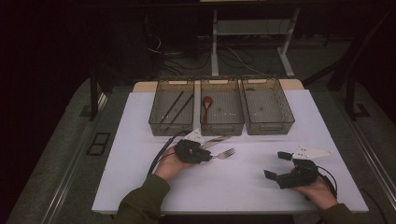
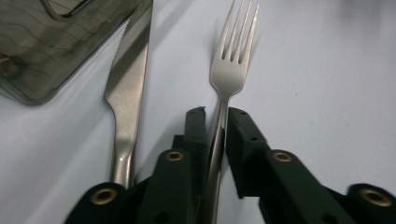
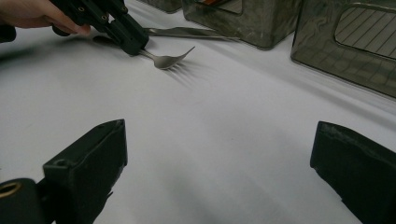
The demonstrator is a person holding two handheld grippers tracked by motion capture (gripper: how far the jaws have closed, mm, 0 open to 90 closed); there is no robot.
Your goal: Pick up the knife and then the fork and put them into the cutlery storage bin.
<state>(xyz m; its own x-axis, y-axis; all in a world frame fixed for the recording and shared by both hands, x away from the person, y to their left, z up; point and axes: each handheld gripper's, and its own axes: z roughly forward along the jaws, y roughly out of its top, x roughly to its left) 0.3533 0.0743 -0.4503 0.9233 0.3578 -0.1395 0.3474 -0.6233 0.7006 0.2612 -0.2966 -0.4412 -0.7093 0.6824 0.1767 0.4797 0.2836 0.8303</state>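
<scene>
Table edges: my white table top (image 1: 243, 186) ends just short of my sleeves at the near side; the far side is lined by three smoked plastic bins (image 1: 222, 112) set side by side.
Open room: a broad bare stretch lies between my two hands and runs up to the bins; the right third of the table is free as well.
Left gripper (image 2: 215, 122): my jaws are pinched on the fork's handle, just below its neck, with the handle running back between them.
Fork (image 2: 229, 70): plain bright steel, four tines, pointing away from my left hand; in the right gripper view the tines curve up off the table.
Knife (image 2: 128, 88): steel, lying just beside the fork on its bin side, not touching it, its blade reaching the middle bin's corner.
Right gripper (image 3: 219, 163): my jaws stand wide apart over bare table, well away from the fork.
</scene>
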